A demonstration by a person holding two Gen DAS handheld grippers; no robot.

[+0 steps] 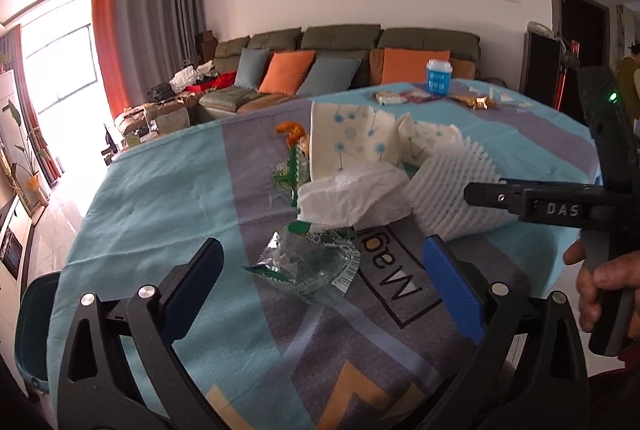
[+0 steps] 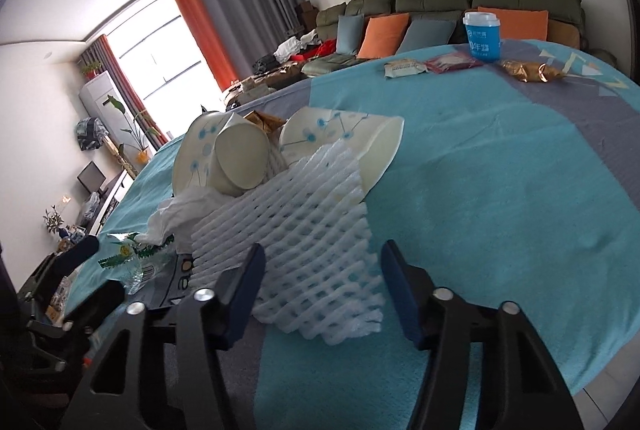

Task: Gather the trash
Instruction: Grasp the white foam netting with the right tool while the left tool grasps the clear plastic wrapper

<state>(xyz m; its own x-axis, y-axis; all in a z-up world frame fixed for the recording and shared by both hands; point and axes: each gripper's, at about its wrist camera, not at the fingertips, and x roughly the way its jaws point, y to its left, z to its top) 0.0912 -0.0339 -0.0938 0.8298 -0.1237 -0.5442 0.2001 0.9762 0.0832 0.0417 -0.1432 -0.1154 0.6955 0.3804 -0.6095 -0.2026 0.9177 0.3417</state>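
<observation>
Trash heap on a table (image 1: 160,190) draped in a teal, grey and lilac cloth, listed left to right. Teal bin (image 1: 34,326) stands at the table's left edge, partly hidden by it. Left claw (image 1: 320,290) hangs low over the cloth with fingers spread, gripping nothing; between them lies a clear crumpled wrapper (image 1: 308,266) with green print. Just behind it sits a crumpled white tissue (image 1: 352,198), touching a green and orange wrapper (image 1: 294,154) on its left. Two paper cups (image 1: 352,142) with a blue dandelion print lie tipped on their sides behind the tissue. White foam fruit net (image 2: 312,254) rests against the cups and tissue; right claw (image 2: 322,288) is spread wide around its near end, not pinching it. Far across the table, well apart from the heap: a pale snack packet (image 2: 404,67), a red packet (image 2: 454,61), a blue lidded cup (image 2: 484,36) standing upright, and a gold wrapper (image 2: 528,71).
</observation>
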